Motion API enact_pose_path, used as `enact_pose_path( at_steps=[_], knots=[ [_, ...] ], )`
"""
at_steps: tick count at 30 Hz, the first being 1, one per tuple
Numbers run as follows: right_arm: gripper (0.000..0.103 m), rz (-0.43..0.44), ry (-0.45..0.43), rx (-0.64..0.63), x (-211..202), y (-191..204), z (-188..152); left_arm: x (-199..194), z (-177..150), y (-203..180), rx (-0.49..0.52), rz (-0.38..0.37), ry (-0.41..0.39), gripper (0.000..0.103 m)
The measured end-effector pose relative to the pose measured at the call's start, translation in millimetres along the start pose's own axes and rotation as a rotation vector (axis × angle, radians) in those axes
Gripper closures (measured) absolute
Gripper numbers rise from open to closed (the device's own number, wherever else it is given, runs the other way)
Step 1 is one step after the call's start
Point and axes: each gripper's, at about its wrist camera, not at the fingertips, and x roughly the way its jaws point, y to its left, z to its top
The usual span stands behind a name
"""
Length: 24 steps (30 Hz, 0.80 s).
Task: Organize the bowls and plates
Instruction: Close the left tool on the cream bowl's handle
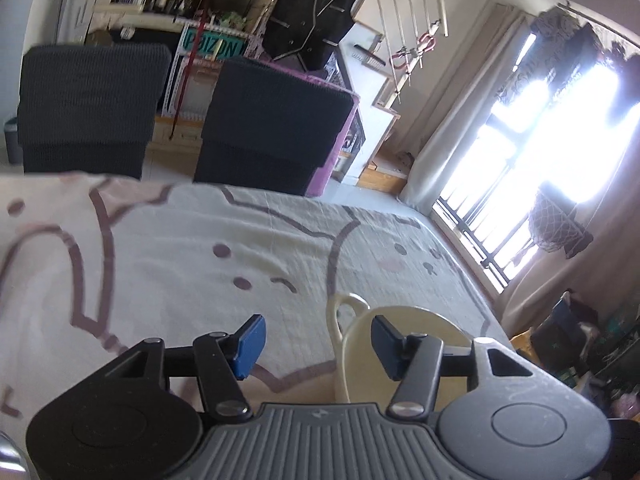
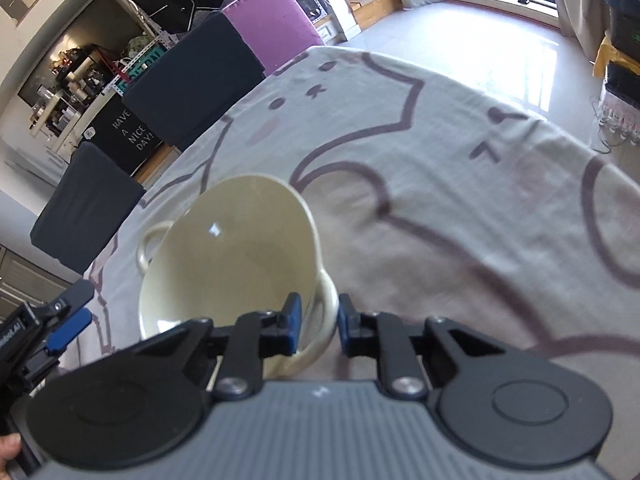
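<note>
Cat-print cream cloth covers the desk. On it sits a cream glossy two-handled bowl; the right hand-held gripper pinches its 6 o'clock handle. Half spread, the left hand-held gripper straddles the rim, gripping nothing.

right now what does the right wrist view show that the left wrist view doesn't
Only the right wrist view: the whole inside of the cream bowl, the right gripper astride its near handle, and the left gripper from outside. Only the left wrist view: the left gripper's fingers wide apart, one over the bowl's rim, and the bright window. Both: the bowl, the cat-print tablecloth, the dark chairs.
</note>
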Motion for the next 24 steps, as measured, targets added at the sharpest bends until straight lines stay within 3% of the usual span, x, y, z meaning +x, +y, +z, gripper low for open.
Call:
enact_pose_path(
  at_steps=[8,10,16,24],
  knots=[
    [0.081,-0.027,-0.044,0.036,-14,-52,28,31,-12,-26,-0.003,-0.078,0.071,0.045],
    [0.081,-0.017,-0.056,0.002,-15,-57,31,39,-17,-29,-0.011,-0.099,0.095,0.049],
    [0.08,0.002,-0.07,-0.064,-16,-57,28,59,-21,-33,-0.038,-0.114,0.132,0.077],
    [0.072,0.018,-0.054,-0.087,-20,-56,23,70,-21,-34,-0.069,-0.084,0.128,0.08]
  ],
)
